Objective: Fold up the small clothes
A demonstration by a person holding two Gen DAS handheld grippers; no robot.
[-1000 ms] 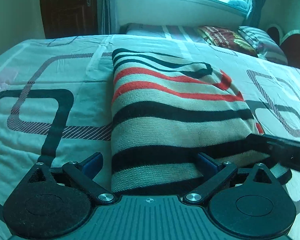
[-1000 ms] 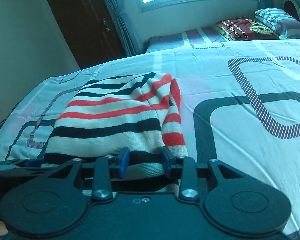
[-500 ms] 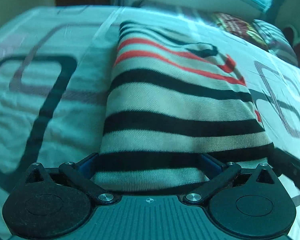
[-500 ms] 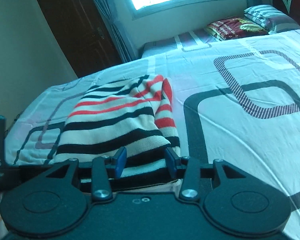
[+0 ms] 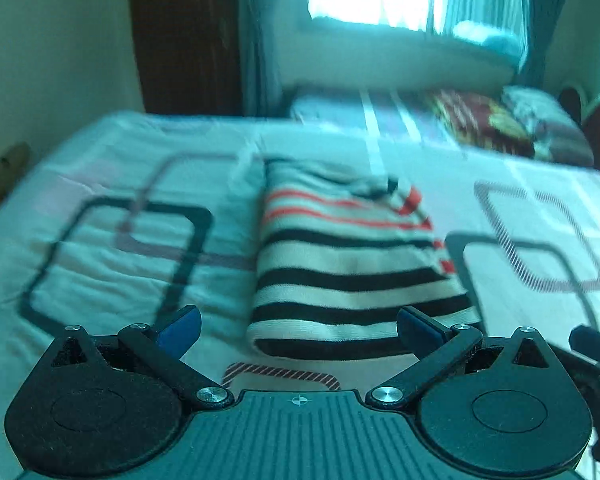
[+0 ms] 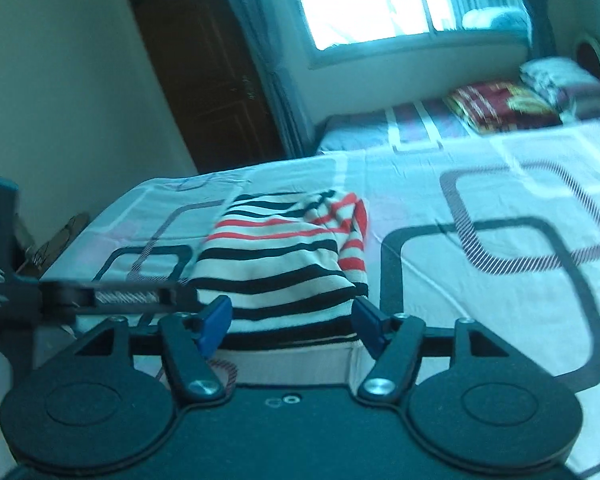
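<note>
Left gripper (image 5: 298,326) angled downward, blue fingertips (image 5: 180,326) spread wide, nothing pressed between them. Right gripper (image 6: 292,322) likewise tilted down, jaws just opened further, blue pads (image 6: 216,320) parted and gripping nothing. Both side by side, each partly visible at the edge of the other's view.

Pillows (image 5: 512,128) motion-blurred; striped garment (image 6: 284,264) near hem hidden behind right hand-held gripper (image 6: 292,320)

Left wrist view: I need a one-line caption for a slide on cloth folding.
Open left claw above the folded striped garment lying on the patterned bedsheet.
</note>
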